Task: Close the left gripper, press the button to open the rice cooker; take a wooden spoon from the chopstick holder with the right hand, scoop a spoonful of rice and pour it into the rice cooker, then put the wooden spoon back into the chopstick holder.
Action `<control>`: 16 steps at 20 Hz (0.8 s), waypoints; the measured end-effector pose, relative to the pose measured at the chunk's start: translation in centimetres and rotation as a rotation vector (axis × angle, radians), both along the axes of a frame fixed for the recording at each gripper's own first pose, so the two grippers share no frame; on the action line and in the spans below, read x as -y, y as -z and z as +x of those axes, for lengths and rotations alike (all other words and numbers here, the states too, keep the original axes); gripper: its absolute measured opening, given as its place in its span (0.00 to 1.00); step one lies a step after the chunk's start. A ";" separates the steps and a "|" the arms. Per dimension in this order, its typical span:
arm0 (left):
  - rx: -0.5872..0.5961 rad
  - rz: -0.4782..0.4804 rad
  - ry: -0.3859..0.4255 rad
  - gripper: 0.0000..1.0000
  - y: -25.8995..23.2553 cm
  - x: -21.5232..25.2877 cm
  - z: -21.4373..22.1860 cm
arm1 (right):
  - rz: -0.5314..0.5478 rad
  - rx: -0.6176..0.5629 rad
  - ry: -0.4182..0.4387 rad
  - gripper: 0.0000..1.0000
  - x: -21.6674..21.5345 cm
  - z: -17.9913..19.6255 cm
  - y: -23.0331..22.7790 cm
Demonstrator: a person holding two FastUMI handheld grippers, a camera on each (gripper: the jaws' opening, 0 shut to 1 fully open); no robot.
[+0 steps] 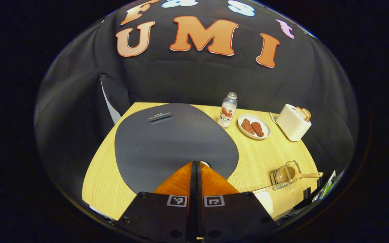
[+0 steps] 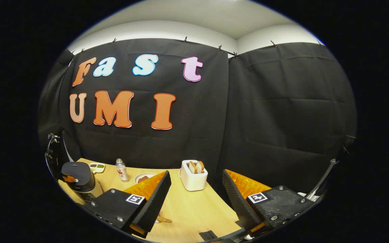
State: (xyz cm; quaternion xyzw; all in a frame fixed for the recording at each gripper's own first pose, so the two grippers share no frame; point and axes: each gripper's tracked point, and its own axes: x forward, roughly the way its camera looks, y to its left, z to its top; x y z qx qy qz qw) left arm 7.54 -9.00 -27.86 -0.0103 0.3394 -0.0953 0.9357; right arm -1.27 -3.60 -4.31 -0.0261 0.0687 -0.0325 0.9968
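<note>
Rice cooker [image 1: 172, 141] sat centre frame w/ lid down; left gripper [image 1: 196, 165] fingers together, tips at its front edge. Press straight down on button, firmly. Right gripper [image 2: 196, 195] fingers apart.

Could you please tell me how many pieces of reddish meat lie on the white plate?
2: both reddish-brown meat pieces lie side by side on the white oval plate, one left, one right.
</note>
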 end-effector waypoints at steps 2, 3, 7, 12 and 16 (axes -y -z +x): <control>0.046 -0.004 -0.025 0.05 -2.2 -0.3 -0.1 | 0.005 0.013 -0.009 0.95 -0.4 0.0 0.0; 0.125 0.006 -0.038 0.05 -4.9 -0.8 0.5 | 0.009 0.016 -0.013 0.95 -0.5 0.0 0.0; 0.352 -0.019 -0.082 0.04 -15.5 -2.2 0.8 | 0.039 0.029 -0.024 0.95 -0.8 -0.2 0.4; 0.437 -0.061 -0.116 0.04 -19.9 -4.8 -2.1 | 0.111 0.042 -0.051 0.95 -2.0 0.0 1.9; 0.479 -0.017 -0.185 0.04 -21.2 -8.0 -3.5 | 0.161 0.039 -0.070 0.95 -3.1 0.4 4.8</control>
